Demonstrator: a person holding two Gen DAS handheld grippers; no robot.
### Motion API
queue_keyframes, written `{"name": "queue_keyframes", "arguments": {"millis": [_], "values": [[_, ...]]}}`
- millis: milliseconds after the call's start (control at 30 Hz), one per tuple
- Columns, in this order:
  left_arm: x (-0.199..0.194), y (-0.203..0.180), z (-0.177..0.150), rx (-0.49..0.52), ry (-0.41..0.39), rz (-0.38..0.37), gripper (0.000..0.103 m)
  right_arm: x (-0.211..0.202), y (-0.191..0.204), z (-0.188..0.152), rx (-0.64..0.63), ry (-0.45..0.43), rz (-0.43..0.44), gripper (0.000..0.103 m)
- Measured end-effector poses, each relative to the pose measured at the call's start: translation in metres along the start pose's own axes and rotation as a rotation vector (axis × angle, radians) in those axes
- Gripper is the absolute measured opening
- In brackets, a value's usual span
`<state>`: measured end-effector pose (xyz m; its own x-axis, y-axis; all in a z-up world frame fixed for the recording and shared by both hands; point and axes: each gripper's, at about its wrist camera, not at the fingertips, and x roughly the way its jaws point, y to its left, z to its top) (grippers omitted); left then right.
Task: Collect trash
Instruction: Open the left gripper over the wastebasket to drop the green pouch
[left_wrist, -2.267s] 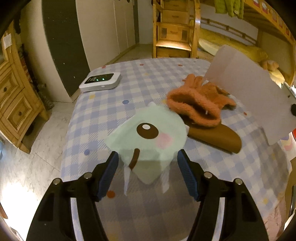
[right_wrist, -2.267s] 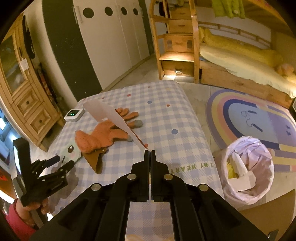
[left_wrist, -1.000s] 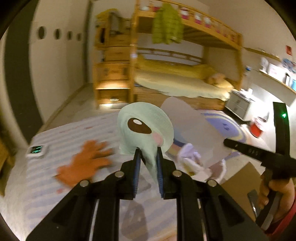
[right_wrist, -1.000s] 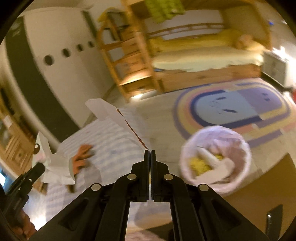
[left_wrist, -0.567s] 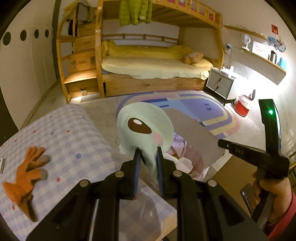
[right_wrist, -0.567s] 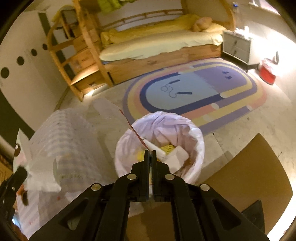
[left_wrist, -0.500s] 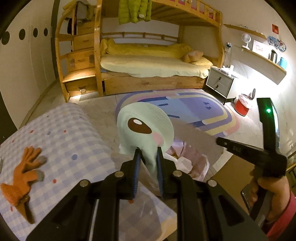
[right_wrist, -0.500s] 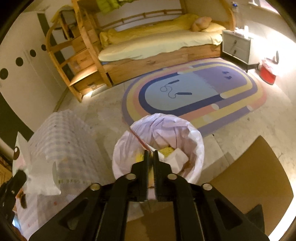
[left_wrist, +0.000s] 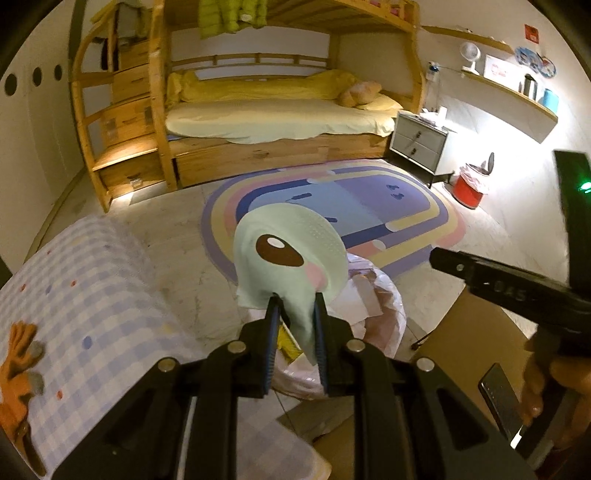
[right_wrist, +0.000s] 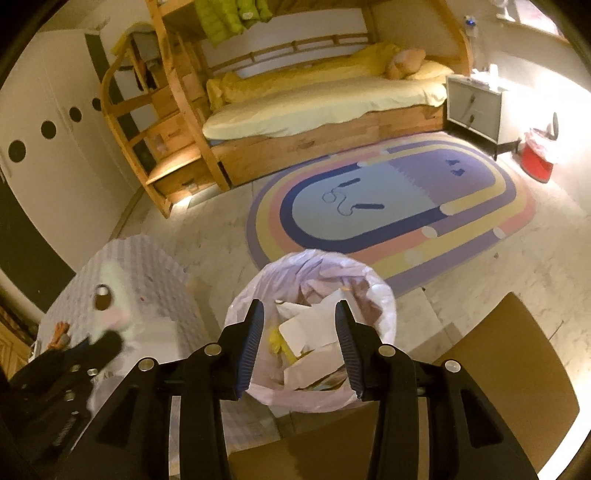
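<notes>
Both handheld tools are showing matte black angular frames with silver round screws. The left gripper (left_wrist: 295, 317) and right gripper (right_wrist: 299, 328) are wearing ribbed blue pads. A green light is glowing on the right tool's upright black plate.

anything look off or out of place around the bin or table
Nothing spilled around the bin. One oddity: an orange glove lies on the checked table. The left gripper holds a mint mask over the bin.
</notes>
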<state>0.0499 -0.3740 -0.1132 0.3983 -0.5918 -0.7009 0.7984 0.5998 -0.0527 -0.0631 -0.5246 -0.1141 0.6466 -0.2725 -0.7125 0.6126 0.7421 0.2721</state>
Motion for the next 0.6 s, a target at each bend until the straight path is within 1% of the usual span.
{"name": "queue_keyframes", "arguments": {"millis": [100, 200, 267, 300, 333, 433, 533, 600], "values": [[0.01, -0.013, 0.009, 0.021, -0.004, -0.023, 0.018, -0.009, -0.008, 0.004, 0.016, -0.02, -0.003, 0.042], [0.022, -0.026, 0.023, 0.05, -0.017, -0.035, 0.023, -0.018, -0.017, 0.009, 0.034, -0.047, -0.011, 0.042], [0.029, -0.033, 0.032, 0.062, -0.023, -0.045, 0.034, -0.022, -0.022, 0.011, 0.047, -0.061, -0.021, 0.042], [0.03, -0.035, 0.035, 0.067, -0.033, -0.044, 0.045, -0.024, -0.024, 0.012, 0.051, -0.065, -0.025, 0.042], [0.028, -0.034, 0.037, 0.071, -0.051, -0.039, 0.053, -0.025, -0.027, 0.012, 0.056, -0.07, -0.031, 0.042], [0.023, -0.031, 0.041, 0.068, -0.069, -0.023, 0.057, -0.028, -0.03, 0.012, 0.065, -0.075, -0.037, 0.042], [0.014, -0.022, 0.038, 0.043, -0.073, 0.003, 0.057, -0.029, -0.028, 0.01, 0.064, -0.069, -0.031, 0.042], [0.003, -0.011, 0.03, 0.018, -0.067, 0.025, 0.057, -0.031, -0.027, 0.01, 0.057, -0.066, -0.021, 0.042]]}}
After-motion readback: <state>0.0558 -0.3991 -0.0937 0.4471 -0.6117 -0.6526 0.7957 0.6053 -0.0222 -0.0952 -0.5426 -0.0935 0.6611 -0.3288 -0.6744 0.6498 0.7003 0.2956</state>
